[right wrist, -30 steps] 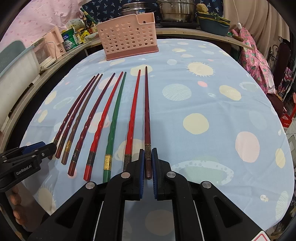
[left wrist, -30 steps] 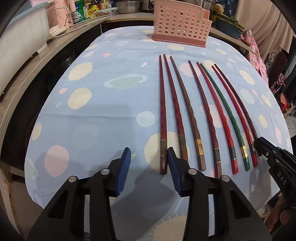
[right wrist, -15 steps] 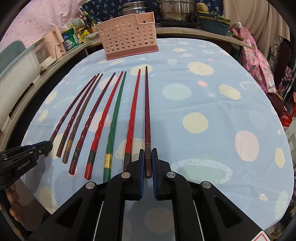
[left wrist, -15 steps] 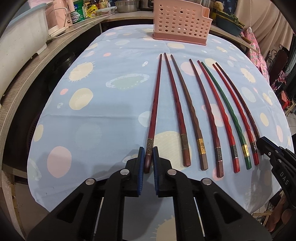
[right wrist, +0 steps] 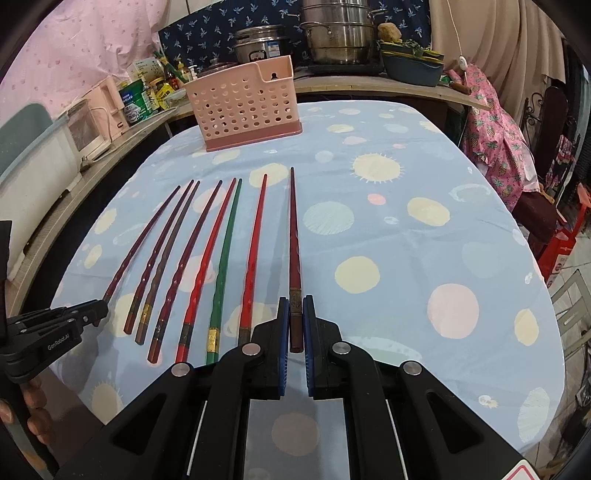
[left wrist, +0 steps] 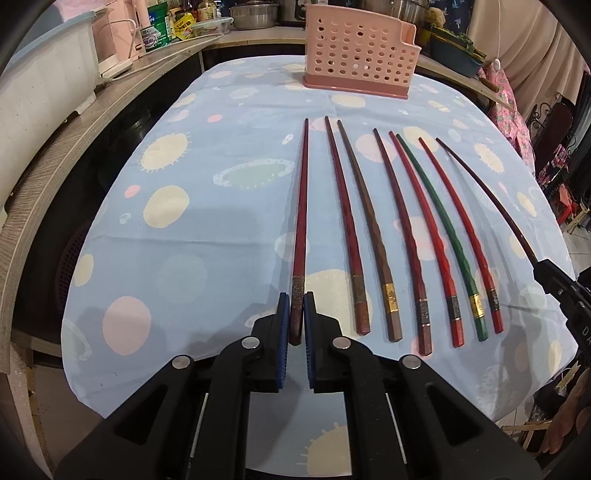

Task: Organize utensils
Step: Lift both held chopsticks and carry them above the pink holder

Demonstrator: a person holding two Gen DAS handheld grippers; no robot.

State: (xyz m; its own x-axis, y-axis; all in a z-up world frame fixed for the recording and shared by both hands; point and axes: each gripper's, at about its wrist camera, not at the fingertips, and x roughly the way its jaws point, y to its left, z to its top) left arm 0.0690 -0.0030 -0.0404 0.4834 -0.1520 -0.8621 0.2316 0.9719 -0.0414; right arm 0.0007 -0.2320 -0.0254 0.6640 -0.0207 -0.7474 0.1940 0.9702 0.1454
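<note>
Several long chopsticks, dark red, brown, red and green (left wrist: 439, 236), lie side by side on the blue spotted tablecloth (left wrist: 207, 221). My left gripper (left wrist: 295, 300) is shut on the thick end of the leftmost dark red chopstick (left wrist: 301, 221). In the right wrist view my right gripper (right wrist: 295, 302) is shut on the thick end of another dark red chopstick (right wrist: 294, 236), whose thick end is raised off the cloth. That gripper (left wrist: 543, 267) shows at the right edge of the left wrist view, with its chopstick (left wrist: 487, 192) slanting up. The pink perforated holder (left wrist: 358, 51) stands at the table's far end.
A wooden counter (left wrist: 110, 103) curves along the left with a white tub (left wrist: 44, 85), jars and pots. Steel pots (right wrist: 332, 33) and a blue basin (right wrist: 413, 68) stand behind the holder (right wrist: 247, 110). Floral cloth (right wrist: 495, 136) hangs at the right. A hand (right wrist: 33, 406) holds the left gripper (right wrist: 99, 308).
My left gripper has gone from open to shut on the leftmost chopstick, which swung a little to the left. My right gripper has risen with its chopstick.
</note>
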